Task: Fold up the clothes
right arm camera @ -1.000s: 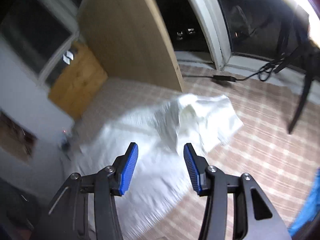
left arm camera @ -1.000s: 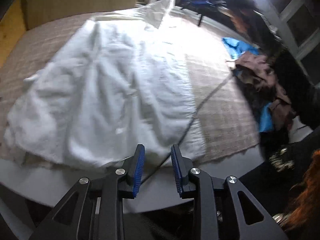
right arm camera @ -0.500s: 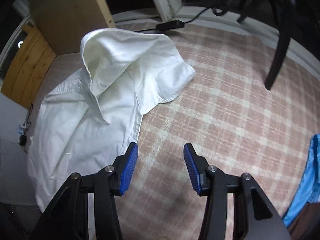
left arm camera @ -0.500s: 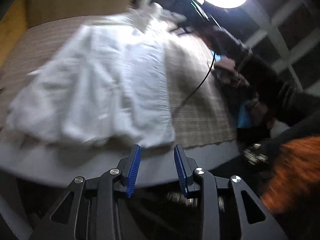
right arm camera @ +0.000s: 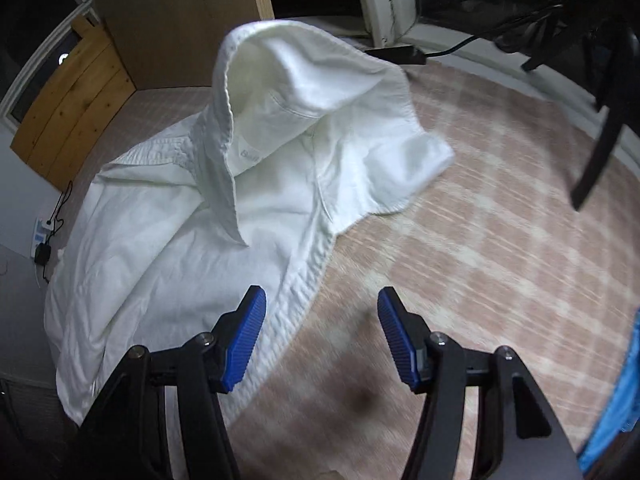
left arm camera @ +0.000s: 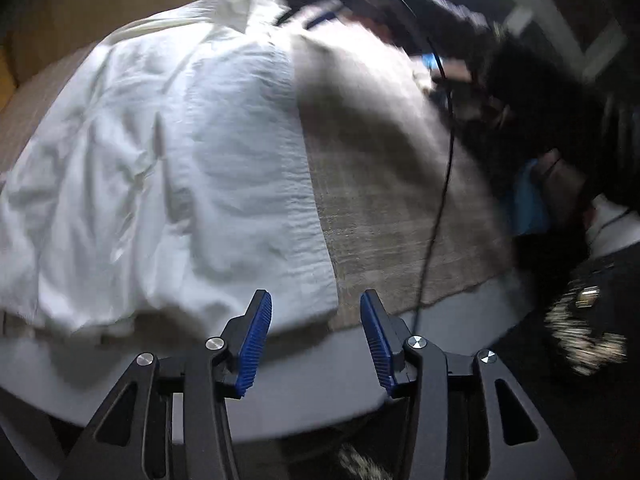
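Note:
A white shirt (left arm camera: 172,168) lies spread and creased on a checked cloth (left arm camera: 380,184). My left gripper (left arm camera: 316,334) hangs over the shirt's near right corner, jaws opening, nothing between them. In the right wrist view the same shirt (right arm camera: 208,240) shows its raised collar (right arm camera: 240,92) and a short sleeve (right arm camera: 392,164). My right gripper (right arm camera: 322,332) is low over the shirt's right side edge, which runs up between the blue pads. Its jaws are opening and the pads do not press the cloth.
A black cable (left arm camera: 440,200) runs across the cloth to the right of the shirt. Blue and dark clothes (left arm camera: 528,196) are piled at the far right. A wooden board (right arm camera: 180,20) and a dark stand leg (right arm camera: 600,152) stand at the back. Blue fabric (right arm camera: 616,408) sits at the right edge.
Both grippers have opened wider. The left has swung right to the shirt's near corner. The right has sunk toward the shirt's side edge, which now appears larger.

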{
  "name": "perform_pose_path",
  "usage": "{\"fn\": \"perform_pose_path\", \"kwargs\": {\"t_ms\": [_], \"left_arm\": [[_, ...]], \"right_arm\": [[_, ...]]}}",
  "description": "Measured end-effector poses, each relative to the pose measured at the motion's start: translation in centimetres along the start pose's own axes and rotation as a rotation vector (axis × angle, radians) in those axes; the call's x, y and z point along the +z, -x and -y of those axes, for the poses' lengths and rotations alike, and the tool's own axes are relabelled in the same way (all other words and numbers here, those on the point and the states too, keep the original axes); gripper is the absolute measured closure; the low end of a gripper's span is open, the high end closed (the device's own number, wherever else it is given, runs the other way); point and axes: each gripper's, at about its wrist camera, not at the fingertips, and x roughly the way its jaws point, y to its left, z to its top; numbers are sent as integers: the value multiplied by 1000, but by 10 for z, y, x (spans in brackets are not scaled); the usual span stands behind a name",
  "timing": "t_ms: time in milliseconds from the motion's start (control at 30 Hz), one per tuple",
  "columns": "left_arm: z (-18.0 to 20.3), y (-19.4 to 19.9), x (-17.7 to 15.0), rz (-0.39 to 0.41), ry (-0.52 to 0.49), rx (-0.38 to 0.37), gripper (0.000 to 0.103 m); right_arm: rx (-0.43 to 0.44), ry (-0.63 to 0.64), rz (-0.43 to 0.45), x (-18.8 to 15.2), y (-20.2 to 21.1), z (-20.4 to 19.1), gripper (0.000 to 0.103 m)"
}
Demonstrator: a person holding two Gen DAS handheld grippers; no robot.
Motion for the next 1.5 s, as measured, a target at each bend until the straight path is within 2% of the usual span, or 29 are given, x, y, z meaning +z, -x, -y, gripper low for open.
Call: {"fn": "perform_pose_path", "kwargs": {"t_ms": [267, 400, 433, 467, 500, 533, 567, 633, 733, 833, 900, 967, 1000, 1067, 1200, 1267, 1333, 1433, 1500], "left_arm": [[10, -35, 3, -49, -64, 157, 56], [6, -34, 0, -35, -65, 150, 58], [4, -32, -1, -29, -63, 139, 66], [1, -29, -1, -24, -59, 129, 75], [-2, -27, -1, -19, -53, 117, 95], [-7, -22, -1, -12, -29, 91, 97], [-14, -13, 1, 0, 0, 65, 97], [-29, 5, 3, 26, 58, 15, 98], [-40, 36, 10, 74, 81, -30, 98], [-32, 68, 20, 130, 43, -81, 98], [-15, 77, 34, 141, -9, -119, 98], [0, 67, 40, 122, -67, -152, 98], [7, 61, 42, 108, -95, -169, 95], [14, 29, 40, 15, -119, -195, 85], [13, -5, 32, -117, -83, -229, 83], [-2, 12, 20, -96, -43, -244, 80], [-23, 36, 11, -56, 0, -232, 69], [-59, 65, -4, 2, 88, -153, 68], [-83, 81, -13, 36, 149, -92, 68]], "right_arm": [[44, -78, 3, 27, -15, 13, 46], [39, -28, 19, 35, -19, 3, 46], [35, -10, 27, 35, -19, 0, 47], [35, 10, 34, 35, -20, -3, 57], [32, 28, 38, 36, -21, -6, 67], [24, 40, 36, 37, -22, -8, 85], [18, 43, 37, 38, -22, -9, 95], [28, 33, 55, 41, -18, -7, 97], [42, 42, 103, 47, -1, -8, 98], [42, 77, 140, 58, 17, -13, 98], [18, 94, 158, 66, 29, -15, 98], [-28, 109, 167, 71, 35, -20, 98], [-52, 123, 165, 68, 36, -21, 98], [-90, 148, 150, 63, 26, -24, 98], [-187, 186, 110, 55, 7, -21, 98], [-224, 192, 97, 53, -1, -19, 96], [-260, 198, 84, 50, -9, -17, 93], [-286, 201, 65, 49, -6, -18, 87], [-317, 198, 68, 45, 4, -18, 87]]}}
